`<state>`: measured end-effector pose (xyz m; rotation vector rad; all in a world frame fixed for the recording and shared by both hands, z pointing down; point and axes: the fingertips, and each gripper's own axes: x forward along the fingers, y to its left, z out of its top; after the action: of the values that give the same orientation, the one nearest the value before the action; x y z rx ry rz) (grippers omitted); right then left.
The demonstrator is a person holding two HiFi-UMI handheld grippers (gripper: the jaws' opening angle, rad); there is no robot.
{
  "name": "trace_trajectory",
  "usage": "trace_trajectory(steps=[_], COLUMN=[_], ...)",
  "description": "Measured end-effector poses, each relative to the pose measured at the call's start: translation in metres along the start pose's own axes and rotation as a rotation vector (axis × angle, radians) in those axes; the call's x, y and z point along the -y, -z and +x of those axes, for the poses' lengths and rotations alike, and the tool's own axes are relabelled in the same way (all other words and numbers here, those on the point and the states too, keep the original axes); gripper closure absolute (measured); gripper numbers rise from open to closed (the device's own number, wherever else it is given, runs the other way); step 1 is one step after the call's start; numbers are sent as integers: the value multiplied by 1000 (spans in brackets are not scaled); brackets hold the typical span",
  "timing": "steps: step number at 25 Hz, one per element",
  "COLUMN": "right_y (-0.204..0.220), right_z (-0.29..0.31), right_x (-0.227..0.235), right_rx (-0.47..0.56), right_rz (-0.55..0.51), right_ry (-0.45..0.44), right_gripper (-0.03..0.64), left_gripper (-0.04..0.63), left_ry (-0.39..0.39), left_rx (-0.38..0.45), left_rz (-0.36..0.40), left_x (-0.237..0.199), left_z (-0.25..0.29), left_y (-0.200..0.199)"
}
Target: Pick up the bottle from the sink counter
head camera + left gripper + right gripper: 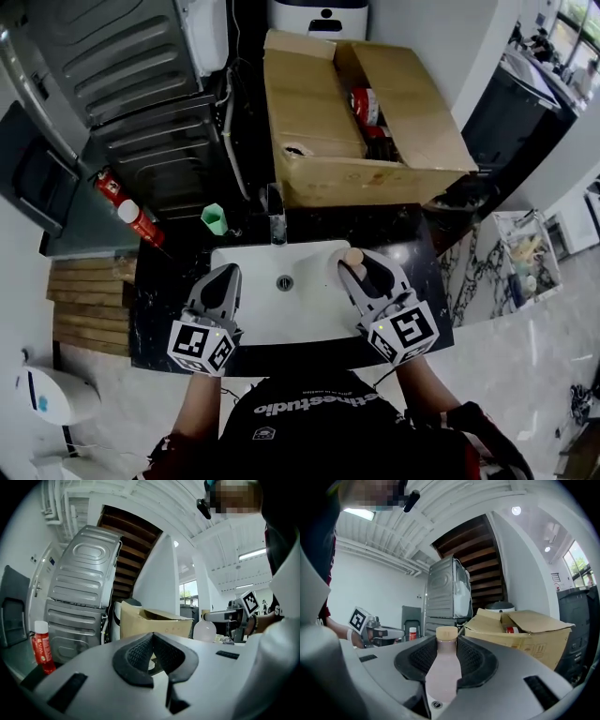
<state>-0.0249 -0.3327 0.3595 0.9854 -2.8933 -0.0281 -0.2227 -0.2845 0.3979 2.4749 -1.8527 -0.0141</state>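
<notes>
A pale, translucent bottle (443,667) with a beige cap stands between the pads of my right gripper (446,657), which is shut on its body. In the head view that bottle (353,257) is at the right edge of the white sink basin (309,319), with the right gripper (362,273) around it. My left gripper (225,274) hovers over the basin's left side; its fingertips meet and it holds nothing. From the left gripper view (152,637) the bottle (205,631) shows far right, in the other gripper.
A large open cardboard box (361,122) sits behind the sink on the dark counter (169,281). The faucet (276,217) rises at the basin's back edge, a green cup (215,218) to its left. Red cans (129,212) stand further left. A grey appliance (141,103) is behind.
</notes>
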Motion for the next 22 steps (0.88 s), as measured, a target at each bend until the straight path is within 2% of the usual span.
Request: trace_trajectory(steps=[7,22], right_y=[-12,-14], right_z=[-8,-28], right_x=[-26,-45], right_rx=[9,12], right_rz=[-19,-16], right_ry=[5,25], right_gripper=[459,459], left_gripper=[581,581], left_ry=[-13,34], left_rx=[29,61], left_rz=[4,-1], left_x=[-11,9], left_z=[-29,-32], left_y=[-13,-23])
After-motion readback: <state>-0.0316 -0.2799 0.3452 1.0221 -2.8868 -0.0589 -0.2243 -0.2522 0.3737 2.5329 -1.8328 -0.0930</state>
